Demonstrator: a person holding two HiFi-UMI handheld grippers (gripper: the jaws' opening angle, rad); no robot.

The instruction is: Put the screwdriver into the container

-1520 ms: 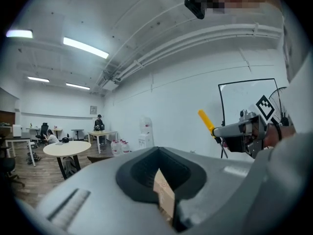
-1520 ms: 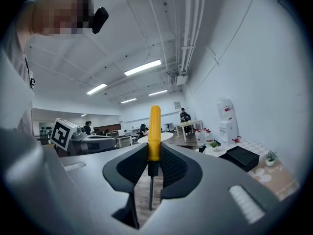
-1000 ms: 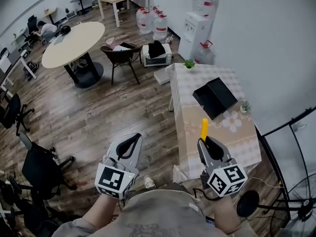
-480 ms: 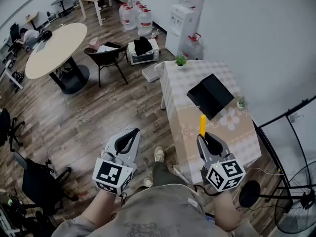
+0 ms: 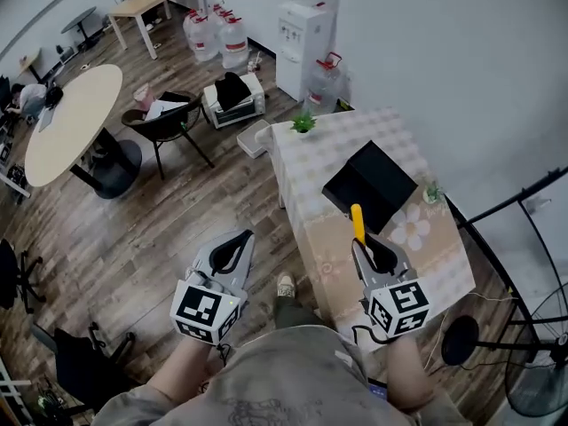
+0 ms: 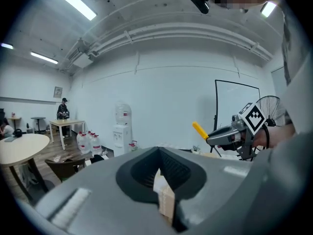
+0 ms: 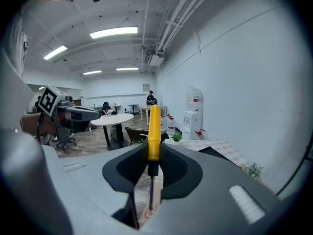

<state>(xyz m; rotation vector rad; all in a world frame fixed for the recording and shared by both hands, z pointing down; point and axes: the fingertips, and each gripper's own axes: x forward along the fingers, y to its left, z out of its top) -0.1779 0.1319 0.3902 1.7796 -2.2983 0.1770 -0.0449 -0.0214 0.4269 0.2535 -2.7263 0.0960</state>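
My right gripper (image 5: 367,252) (image 7: 149,190) is shut on a screwdriver (image 5: 358,222) (image 7: 153,136) with a yellow handle, which sticks out ahead of the jaws over the near end of a cloth-covered table (image 5: 435,254). A black open container (image 5: 369,185) (image 7: 215,152) lies on that table just beyond the handle's tip. My left gripper (image 5: 229,254) (image 6: 164,199) is shut with nothing in it and hangs over the wooden floor left of the table. The left gripper view shows the right gripper (image 6: 230,135) with the yellow handle (image 6: 200,129).
Small potted plants (image 5: 303,123) (image 5: 432,193) stand at the table's far corner and right edge. A water dispenser (image 5: 300,32), bottles (image 5: 213,35), a chair (image 5: 166,124) and a round table (image 5: 67,124) stand beyond. A fan stand (image 5: 510,362) is at the right.
The view has shifted forward: the table and the black container now lie closer and further left under my right gripper. Both grippers keep the same pose and grip.
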